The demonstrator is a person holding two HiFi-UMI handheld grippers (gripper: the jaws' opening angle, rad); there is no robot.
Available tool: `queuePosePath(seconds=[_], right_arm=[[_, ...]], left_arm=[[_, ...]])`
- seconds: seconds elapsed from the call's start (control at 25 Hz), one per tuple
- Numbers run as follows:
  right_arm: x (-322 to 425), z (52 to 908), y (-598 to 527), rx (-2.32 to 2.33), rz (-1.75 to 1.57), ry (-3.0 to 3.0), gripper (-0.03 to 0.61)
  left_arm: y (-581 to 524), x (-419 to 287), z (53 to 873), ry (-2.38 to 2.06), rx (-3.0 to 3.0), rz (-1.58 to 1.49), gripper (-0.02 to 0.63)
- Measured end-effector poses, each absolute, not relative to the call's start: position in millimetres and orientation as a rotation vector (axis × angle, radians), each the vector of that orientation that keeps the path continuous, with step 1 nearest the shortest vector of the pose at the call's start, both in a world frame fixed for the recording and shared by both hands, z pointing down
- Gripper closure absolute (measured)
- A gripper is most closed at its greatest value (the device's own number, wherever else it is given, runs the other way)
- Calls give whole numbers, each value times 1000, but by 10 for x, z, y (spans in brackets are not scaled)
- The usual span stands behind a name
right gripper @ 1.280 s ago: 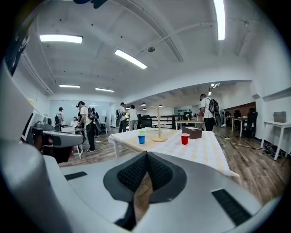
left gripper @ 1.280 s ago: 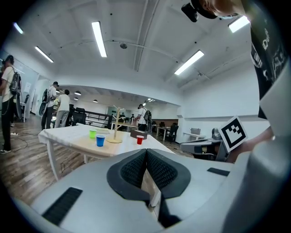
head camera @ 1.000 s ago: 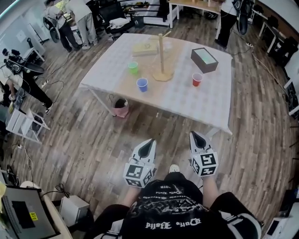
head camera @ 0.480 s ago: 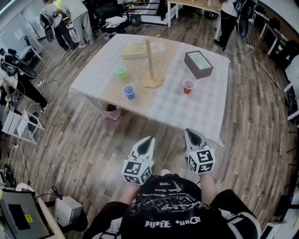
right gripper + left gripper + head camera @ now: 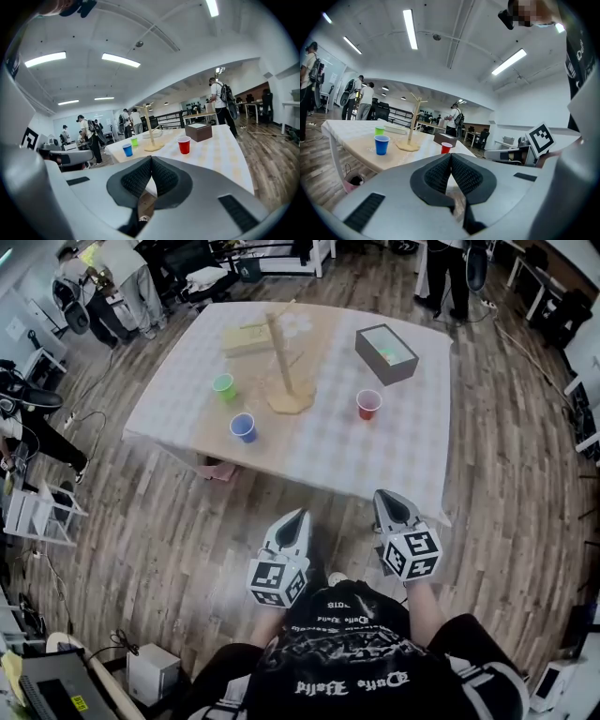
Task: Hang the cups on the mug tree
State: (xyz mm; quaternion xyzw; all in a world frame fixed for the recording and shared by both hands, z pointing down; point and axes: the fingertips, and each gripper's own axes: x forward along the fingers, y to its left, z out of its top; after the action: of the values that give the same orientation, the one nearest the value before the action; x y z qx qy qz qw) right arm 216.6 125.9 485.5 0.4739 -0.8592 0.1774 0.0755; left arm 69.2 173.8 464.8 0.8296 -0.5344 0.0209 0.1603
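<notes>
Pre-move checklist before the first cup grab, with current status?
1. Left gripper empty: ok, jaws together on nothing.
2. Right gripper empty: ok, jaws together on nothing.
3. Jaws opened for a grasp: not ok, both shut.
4. Green cup, blue cup, red cup upright on table: ok.
5. Mug tree upright, pegs bare: ok.
6. Grippers at the table: not ok, both over the floor, short of its near edge.
</notes>
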Motion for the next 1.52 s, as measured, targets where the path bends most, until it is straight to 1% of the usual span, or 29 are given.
queuePosePath(seconds=[0.36,0.72,0.96,1.32,1.52], right_arm=[[2182,4948,379,1673,609,-2460,569],[1794,4884,-518,1823,609,-2361,569],[1604,4923,-877,1931,550,-2246,569],[1651,4998,-1129,2135,620,-2094,569],[1788,5005,-1270,2175,681,-2033,569]], left_arm=[[823,488,4755,-1424,2457,141,594],[-339,9,4700,-1296,2536,157,594],[-953,-179,4699,-1181,2605,141,594],[-1354,-430,4775,-1062,2641,130,594],[-1452,-531,4734,-1082,2636,127,594]])
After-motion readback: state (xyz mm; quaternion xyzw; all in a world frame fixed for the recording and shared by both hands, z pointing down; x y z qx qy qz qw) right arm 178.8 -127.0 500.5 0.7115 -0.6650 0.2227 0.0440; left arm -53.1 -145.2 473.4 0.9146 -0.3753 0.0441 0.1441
